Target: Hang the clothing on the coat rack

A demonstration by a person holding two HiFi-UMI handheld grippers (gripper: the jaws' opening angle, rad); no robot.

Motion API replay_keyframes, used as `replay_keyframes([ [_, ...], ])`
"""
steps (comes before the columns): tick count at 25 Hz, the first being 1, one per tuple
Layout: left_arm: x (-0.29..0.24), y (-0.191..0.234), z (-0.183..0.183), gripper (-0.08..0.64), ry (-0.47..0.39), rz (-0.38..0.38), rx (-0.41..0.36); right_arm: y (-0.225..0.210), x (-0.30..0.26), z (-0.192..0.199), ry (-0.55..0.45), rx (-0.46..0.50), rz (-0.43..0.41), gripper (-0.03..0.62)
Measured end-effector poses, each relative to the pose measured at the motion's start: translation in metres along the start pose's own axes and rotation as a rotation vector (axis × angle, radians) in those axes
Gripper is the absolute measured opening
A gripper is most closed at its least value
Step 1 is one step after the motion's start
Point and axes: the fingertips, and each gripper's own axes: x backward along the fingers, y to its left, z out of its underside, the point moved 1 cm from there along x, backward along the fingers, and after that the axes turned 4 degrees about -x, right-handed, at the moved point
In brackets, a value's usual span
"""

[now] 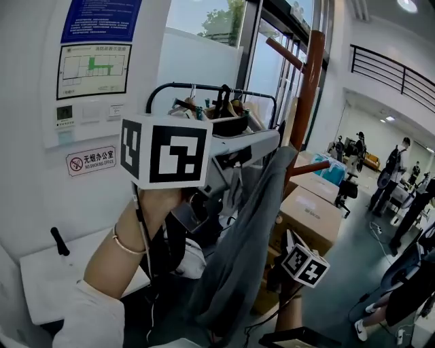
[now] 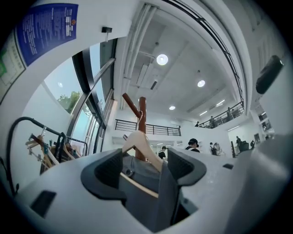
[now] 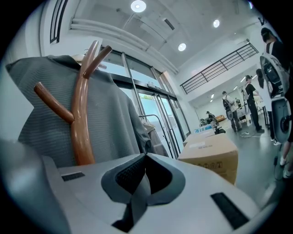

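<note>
Closest in, the left gripper [image 2: 144,169] is raised in a bare hand [image 1: 153,204]. Its fingers [image 2: 107,171] stand wide apart around a pale wooden hanger [image 2: 143,142] and the grey collar on it, and the pads do not press on either. Lower down and to the right, the right gripper [image 3: 145,171] has its fingers [image 3: 130,176] closed together on a thin fold of the same grey cloth.

The grey garment [image 1: 234,265] hangs in a long drape between the two grippers, right against the coat rack [image 1: 309,88], a brown wooden pole with slanting pegs. In the right gripper view the cloth lies behind the pole's lower peg.

Off to the left is a white counter [image 1: 41,279] set against a white wall. The wall carries a no-smoking sign [image 1: 91,161], a framed floor plan [image 1: 93,70] and a blue notice [image 1: 100,17]. Behind the left gripper, a black clothes rail [image 1: 204,87] holds several bare hangers in front of tall glass panels.

Past the pole, cardboard boxes [image 1: 309,214] sit on a grey-green floor [image 1: 353,251]. Farther off the hall opens out. People [image 1: 394,163] stand at the far right, a dark balcony railing [image 1: 394,71] runs above them, and round ceiling lights [image 2: 162,59] glow overhead.
</note>
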Motion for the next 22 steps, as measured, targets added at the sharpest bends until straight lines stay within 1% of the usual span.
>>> replay_keyframes([
  [3, 0.018, 0.011, 0.014, 0.302, -0.02, -0.065, -0.029, 0.001, 0.008, 0.0, -0.004, 0.015, 0.03, 0.023],
  [5, 0.032, 0.021, 0.022, 0.302, -0.051, -0.12, -0.054, 0.002, 0.012, 0.001, -0.008, 0.022, 0.044, 0.023],
  [7, 0.045, 0.03, 0.032, 0.302, -0.09, -0.188, -0.081, 0.002, 0.019, 0.003, -0.014, 0.027, 0.06, 0.023],
  [8, 0.053, 0.036, 0.039, 0.299, -0.109, -0.235, -0.098, 0.0, 0.023, 0.006, -0.013, 0.026, 0.07, 0.023],
  [9, 0.062, 0.043, 0.047, 0.276, -0.127, -0.294, -0.114, -0.002, 0.027, 0.01, -0.011, 0.023, 0.08, 0.023],
  [11, 0.082, 0.056, 0.07, 0.173, -0.146, -0.414, -0.132, -0.004, 0.035, 0.018, -0.014, 0.014, 0.101, 0.023],
  [12, 0.091, 0.061, 0.084, 0.148, -0.144, -0.459, -0.131, -0.004, 0.04, 0.02, -0.019, 0.013, 0.115, 0.023],
  [13, 0.098, 0.065, 0.1, 0.138, -0.135, -0.491, -0.125, -0.005, 0.044, 0.023, -0.024, 0.014, 0.129, 0.023],
  [14, 0.103, 0.067, 0.116, 0.126, -0.121, -0.511, -0.116, -0.004, 0.048, 0.025, -0.028, 0.017, 0.142, 0.023],
  [16, 0.11, 0.07, 0.147, 0.085, -0.092, -0.528, -0.094, -0.003, 0.054, 0.028, -0.034, 0.027, 0.161, 0.023],
  [19, 0.113, 0.067, 0.191, 0.014, -0.076, -0.498, -0.032, 0.002, 0.061, 0.034, -0.035, 0.048, 0.178, 0.023],
  [21, 0.114, 0.061, 0.22, 0.008, -0.05, -0.483, 0.011, 0.006, 0.068, 0.04, -0.035, 0.061, 0.187, 0.023],
  [22, 0.115, 0.059, 0.234, 0.008, -0.029, -0.488, 0.018, 0.007, 0.071, 0.043, -0.037, 0.067, 0.19, 0.023],
])
